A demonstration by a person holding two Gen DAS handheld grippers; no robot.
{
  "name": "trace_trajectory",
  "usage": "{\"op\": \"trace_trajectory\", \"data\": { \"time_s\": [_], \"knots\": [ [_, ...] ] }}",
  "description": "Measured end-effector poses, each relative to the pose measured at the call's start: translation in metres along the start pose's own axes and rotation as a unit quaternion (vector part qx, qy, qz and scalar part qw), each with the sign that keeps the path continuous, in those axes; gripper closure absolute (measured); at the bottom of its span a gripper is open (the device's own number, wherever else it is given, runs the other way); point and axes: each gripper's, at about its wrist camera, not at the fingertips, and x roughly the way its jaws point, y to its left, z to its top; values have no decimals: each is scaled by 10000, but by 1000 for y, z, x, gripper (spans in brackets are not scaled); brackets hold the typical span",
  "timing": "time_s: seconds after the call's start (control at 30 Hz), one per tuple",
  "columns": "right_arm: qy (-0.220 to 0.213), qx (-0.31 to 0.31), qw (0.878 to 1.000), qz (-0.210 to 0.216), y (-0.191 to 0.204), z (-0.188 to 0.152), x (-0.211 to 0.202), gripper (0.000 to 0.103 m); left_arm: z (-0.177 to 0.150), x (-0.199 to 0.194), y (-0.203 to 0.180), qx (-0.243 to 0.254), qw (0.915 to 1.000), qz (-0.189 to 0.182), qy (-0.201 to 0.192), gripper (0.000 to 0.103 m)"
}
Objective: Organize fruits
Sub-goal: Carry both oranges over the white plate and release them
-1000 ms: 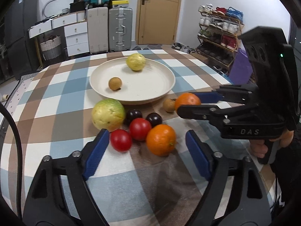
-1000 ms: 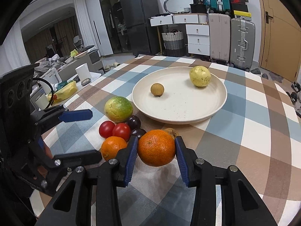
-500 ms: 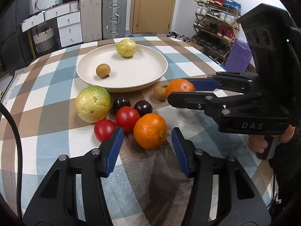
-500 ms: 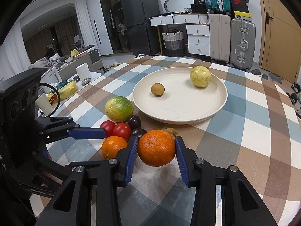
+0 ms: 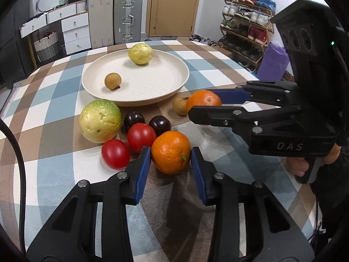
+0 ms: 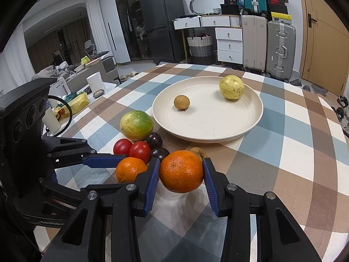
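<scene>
At the near edge of the checked table (image 5: pixel 54 170), item one: my left gripper (image 5: pixel 170 160), its blue pads on either side of an orange (image 5: pixel 170 152) that sits on the cloth. The pads lie just beside the peel; I cannot tell whether they press it.

Item two: my right gripper (image 6: pixel 181 172), pinching a second orange (image 6: pixel 181 171) firmly between both pads. From the left wrist view this orange (image 5: pixel 204 101) sits close to the near rim of the plate (image 5: pixel 174 87).

Item three, just beyond the left gripper: two red tomatoes (image 5: pixel 115 154) (image 5: pixel 140 137), touching each other, and behind them two dark plums (image 5: pixel 133 120) (image 5: pixel 159 124).

Item four, left of the plums: one large green-yellow fruit (image 5: pixel 100 123), near the plate rim.

Item five: one small brown longan (image 5: pixel 180 106) on the cloth, just beside the held orange and near the plate.

Item six, mid-table: the cream plate, holding a second longan (image 5: pixel 112 80) toward its left side and a yellow fruit (image 5: pixel 140 54) at its far side, the two well apart.

Item seven, beyond the far edge of the table: suitcases (image 5: pixel 128 18), white drawers (image 5: pixel 75 31), a wooden door (image 5: pixel 172 6) and a shoe rack (image 5: pixel 244 26).
</scene>
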Motion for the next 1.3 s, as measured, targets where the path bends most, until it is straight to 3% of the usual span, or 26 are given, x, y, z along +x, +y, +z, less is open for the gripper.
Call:
{"op": "trace_trajectory", "data": {
  "time_s": [0.23, 0.6, 0.73, 1.3],
  "knots": [
    [-122, 26, 9999, -21, -2, 1, -2, 62, 3, -14, 2, -43, 9996, -60, -284, 69],
    [-965, 467, 9935, -371, -21, 9, -30, 62, 23, -41, 41, -496, 9945, 159, -908, 69],
    [-964, 628, 9926, -377, -29, 13, -29, 62, 32, -41, 53, -576, 9924, 357, -1025, 69],
    [-1030, 479, 9922, -511, -16, 44, -31, 62, 72, -30, 64, -484, 9892, 500, -1287, 68]
  ]
}}
